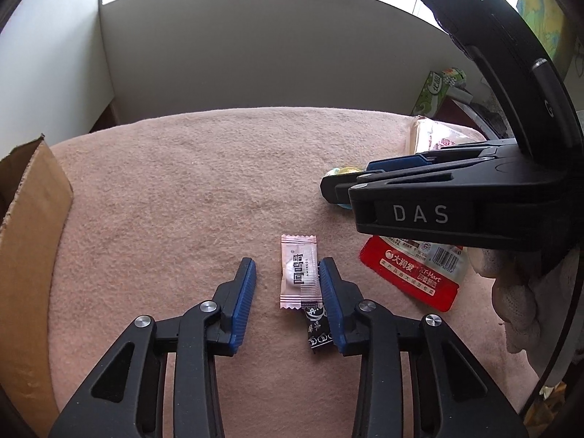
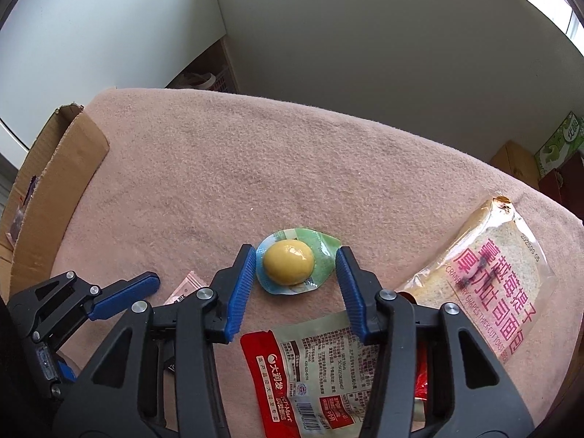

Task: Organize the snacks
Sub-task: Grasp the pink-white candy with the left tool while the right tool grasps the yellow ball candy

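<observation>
My left gripper (image 1: pixel 287 272) is open over the pink cloth, its fingers on either side of a small pink candy wrapper (image 1: pixel 299 272); a black sachet (image 1: pixel 317 325) lies partly under that wrapper by the right finger. My right gripper (image 2: pixel 295 264) is open around a yellow jelly cup (image 2: pixel 290 265) with a green-blue foil rim. The right gripper also shows in the left wrist view (image 1: pixel 368 182), and the left gripper shows in the right wrist view (image 2: pixel 146 284). A red and clear snack packet (image 2: pixel 310 372) lies below the right gripper and shows in the left wrist view (image 1: pixel 416 273).
A cardboard box (image 1: pixel 33 255) stands at the cloth's left edge and shows in the right wrist view (image 2: pixel 54 189). A bagged toast bread (image 2: pixel 489 273) lies at the right. A green carton (image 1: pixel 434 91) and clutter sit beyond the far right corner. A white wall runs behind.
</observation>
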Tool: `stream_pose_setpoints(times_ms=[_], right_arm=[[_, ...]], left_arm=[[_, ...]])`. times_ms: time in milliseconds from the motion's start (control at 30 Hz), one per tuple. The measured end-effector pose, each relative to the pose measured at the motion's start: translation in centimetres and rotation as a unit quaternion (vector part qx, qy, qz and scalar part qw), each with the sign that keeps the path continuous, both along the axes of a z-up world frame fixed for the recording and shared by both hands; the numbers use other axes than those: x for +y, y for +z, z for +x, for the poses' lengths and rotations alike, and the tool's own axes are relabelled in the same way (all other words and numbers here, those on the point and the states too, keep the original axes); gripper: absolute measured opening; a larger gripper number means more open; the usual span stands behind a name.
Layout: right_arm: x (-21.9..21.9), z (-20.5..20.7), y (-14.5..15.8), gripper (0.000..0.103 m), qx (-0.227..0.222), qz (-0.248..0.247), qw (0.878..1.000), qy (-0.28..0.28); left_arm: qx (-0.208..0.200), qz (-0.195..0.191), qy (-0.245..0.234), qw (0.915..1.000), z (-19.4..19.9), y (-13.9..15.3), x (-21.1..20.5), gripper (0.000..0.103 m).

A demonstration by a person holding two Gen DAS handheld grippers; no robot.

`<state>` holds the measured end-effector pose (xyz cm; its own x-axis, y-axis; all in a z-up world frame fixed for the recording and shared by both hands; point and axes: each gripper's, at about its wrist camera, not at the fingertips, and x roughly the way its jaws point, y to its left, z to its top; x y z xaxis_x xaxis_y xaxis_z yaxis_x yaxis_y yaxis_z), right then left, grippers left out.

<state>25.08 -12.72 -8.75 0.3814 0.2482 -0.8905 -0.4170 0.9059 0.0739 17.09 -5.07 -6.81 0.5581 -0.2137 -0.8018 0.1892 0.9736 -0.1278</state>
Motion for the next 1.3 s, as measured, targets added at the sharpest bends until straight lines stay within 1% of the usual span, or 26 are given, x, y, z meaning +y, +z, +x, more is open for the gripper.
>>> stream_pose_setpoints(times_ms=[33,67,167,267,300,333,367,433,467,500,567,633,733,867,1133,1300], right_arm=[[0.1,0.0,0.0,0.047,0.0,0.0,1.0,0.0],[0.1,-0.1,0.0,0.046,-0.001,0.0,1.0,0.0],[0.2,-0.4,0.0,0.045,-0.004,-0.003,1.0,0.001],[0.5,-0.7,-0.2,0.046,-0.005,-0.007,1.0,0.003],[0.3,-0.7,-0.2,0.046,-0.003,-0.007,1.0,0.003],[0.4,-0.8,-0.3,0.045,-0.003,-0.007,1.0,0.003],[0.4,-0.8,-0.4,0.045,-0.002,-0.006,1.0,0.003],[0.4,-0.8,-0.5,0.041,-0.003,-0.005,1.0,0.002],[0.5,-0.9,-0.5,0.035,-0.003,-0.002,1.0,0.004],[0.6,-0.9,-0.5,0.034,-0.003,-0.002,1.0,0.003],[0.9,-1.1,-0.5,0.033,-0.008,-0.01,1.0,0.004],[1.1,-1.3,-0.6,0.033,-0.01,-0.011,1.0,0.006],[0.9,-1.3,-0.5,0.033,-0.006,0.002,1.0,0.002],[0.5,-1.7,-0.4,0.032,-0.002,0.018,1.0,0.003],[0.5,-3.0,1.7,0.029,-0.023,0.026,0.999,0.009],[0.9,-4.5,3.9,0.029,-0.04,0.034,0.998,0.017]], left_arm=[[-0.001,0.005,0.008,1.0,0.0,0.0,0.2,0.024],[0.0,0.012,0.015,0.9998,0.2,0.0,0.4,0.021],[0.004,0.005,0.015,0.9999,0.2,-0.1,1.1,0.021],[0.001,0.011,0.011,0.9999,0.2,-0.2,0.9,0.022],[0.001,0.011,0.01,0.9999,0.2,-0.2,0.9,0.023],[0.001,0.008,0.007,0.9999,0.3,-0.2,0.8,0.027],[0.0,0.008,0.006,1.0,0.3,-0.2,0.7,0.028],[-0.002,0.007,0.008,0.9999,0.5,-0.3,0.5,0.027],[-0.003,0.008,0.007,0.9999,0.7,-0.3,0.4,0.027],[-0.003,0.01,0.007,0.9999,0.7,-0.3,0.3,0.027],[-0.006,0.021,0.012,0.9997,0.7,-0.3,0.2,0.018],[-0.004,0.014,0.012,0.9998,0.6,-0.2,0.7,0.018],[-0.001,0.003,0.017,0.9999,0.4,-0.1,1.3,0.018],[-0.007,-0.003,0.028,0.9996,0.1,0.4,2.1,0.018],[-0.03,-0.015,0.035,0.9988,-1.4,2.3,3.0,0.018],[-0.052,-0.025,0.043,0.9974,-2.9,3.9,4.3,0.018]])
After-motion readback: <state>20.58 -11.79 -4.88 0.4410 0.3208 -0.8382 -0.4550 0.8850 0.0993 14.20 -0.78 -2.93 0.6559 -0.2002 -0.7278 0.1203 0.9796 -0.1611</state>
